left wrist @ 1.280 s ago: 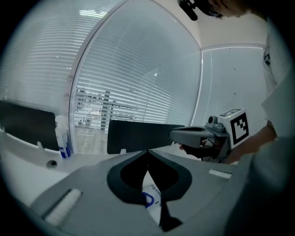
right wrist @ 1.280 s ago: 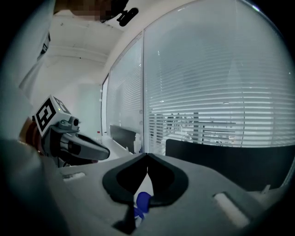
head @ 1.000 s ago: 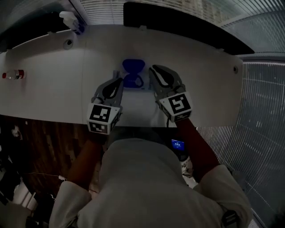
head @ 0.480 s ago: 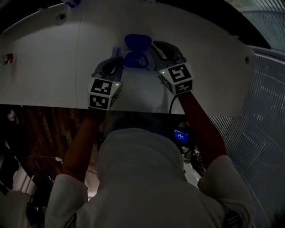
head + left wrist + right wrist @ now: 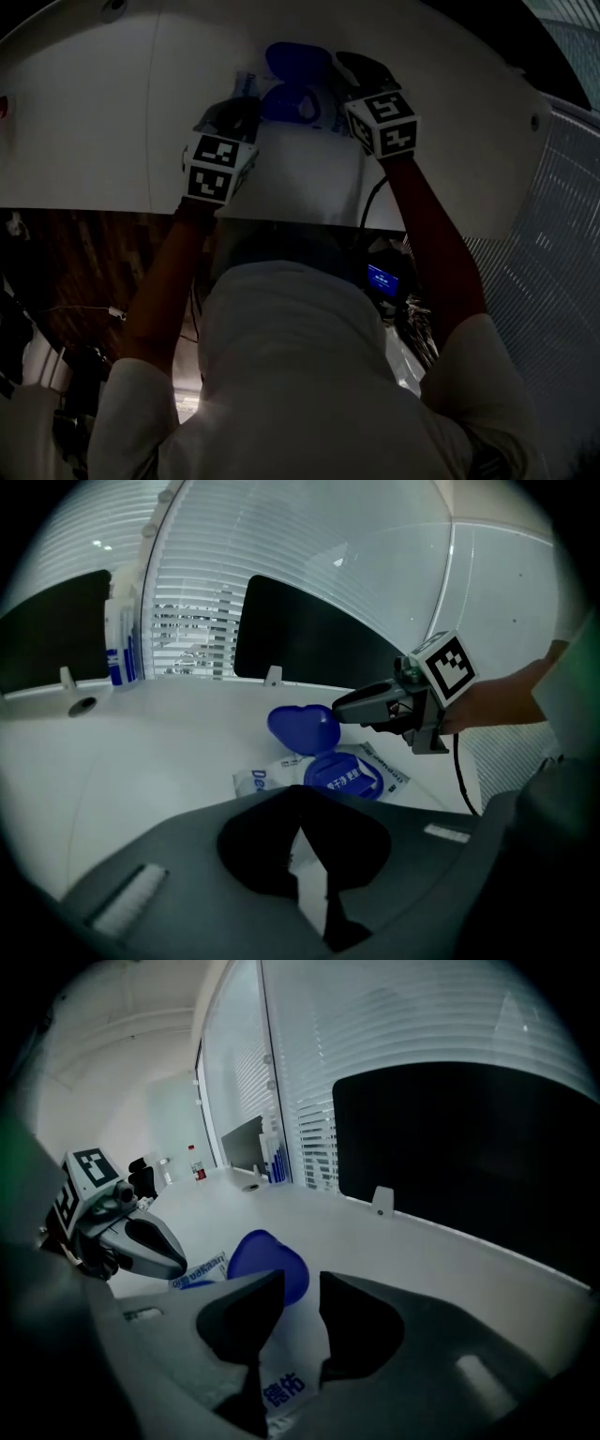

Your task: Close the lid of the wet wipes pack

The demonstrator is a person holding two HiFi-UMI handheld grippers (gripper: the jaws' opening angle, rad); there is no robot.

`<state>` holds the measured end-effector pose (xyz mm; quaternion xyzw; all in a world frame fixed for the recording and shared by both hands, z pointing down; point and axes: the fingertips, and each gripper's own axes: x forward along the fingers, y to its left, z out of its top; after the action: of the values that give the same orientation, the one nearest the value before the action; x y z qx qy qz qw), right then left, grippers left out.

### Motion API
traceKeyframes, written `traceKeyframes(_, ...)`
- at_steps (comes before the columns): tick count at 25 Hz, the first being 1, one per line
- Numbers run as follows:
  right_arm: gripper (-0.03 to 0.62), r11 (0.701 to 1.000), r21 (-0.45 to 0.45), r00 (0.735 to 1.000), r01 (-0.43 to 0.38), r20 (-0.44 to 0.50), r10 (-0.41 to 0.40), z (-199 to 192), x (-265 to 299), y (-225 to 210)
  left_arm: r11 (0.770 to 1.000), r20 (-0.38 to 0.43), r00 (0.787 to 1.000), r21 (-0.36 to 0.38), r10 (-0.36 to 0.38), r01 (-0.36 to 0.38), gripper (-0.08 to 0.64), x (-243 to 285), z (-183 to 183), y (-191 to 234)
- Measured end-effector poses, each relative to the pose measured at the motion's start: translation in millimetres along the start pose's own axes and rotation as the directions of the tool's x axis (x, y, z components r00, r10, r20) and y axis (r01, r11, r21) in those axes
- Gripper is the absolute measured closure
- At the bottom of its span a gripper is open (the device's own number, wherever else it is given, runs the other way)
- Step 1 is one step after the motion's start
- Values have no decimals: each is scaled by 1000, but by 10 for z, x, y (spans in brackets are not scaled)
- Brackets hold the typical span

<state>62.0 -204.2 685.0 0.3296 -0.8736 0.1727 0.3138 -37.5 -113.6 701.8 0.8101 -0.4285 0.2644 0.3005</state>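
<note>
The wet wipes pack (image 5: 265,777) lies flat on the white table (image 5: 112,122). Its blue lid flap (image 5: 302,728) stands open above the blue ring (image 5: 343,774). My right gripper (image 5: 302,1279) is at the flap's right side, and its jaws are opening with nothing gripped. The flap (image 5: 269,1262) shows just beyond them. In the left gripper view the right gripper (image 5: 380,705) has its tip close to the flap's edge. I cannot tell whether it touches. My left gripper (image 5: 300,797) hovers at the pack's near left, tips together. In the head view both grippers (image 5: 234,114) (image 5: 345,66) flank the lid (image 5: 295,61).
A spray bottle (image 5: 118,639) stands at the table's back left beside a cable hole (image 5: 82,705). A black panel (image 5: 319,639) runs along the back edge before slatted blinds. The table's front edge (image 5: 281,220) is against the person's body.
Both grippers have come down and forward onto the pack, and now sit on either side of the open lid. The head view has tipped further down.
</note>
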Motion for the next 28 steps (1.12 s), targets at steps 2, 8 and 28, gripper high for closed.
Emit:
traceKeyframes(2, 480, 1000, 1, 1000, -17, -11, 17, -17, 25, -2, 1000, -23, 1000, -2, 6, -6, 557, 15, -87, 30)
traceKeyframes(8, 477, 997, 20, 997, -72, -29, 73, -46, 92, 36, 1000, -55, 998, -3, 7, -7, 557, 62, -237, 65)
traceKeyframes(28, 479, 955, -9, 955, -297, -28, 297, 48, -485, 546, 1000, -63, 998, 16, -18, 19, 557, 191, -259, 37)
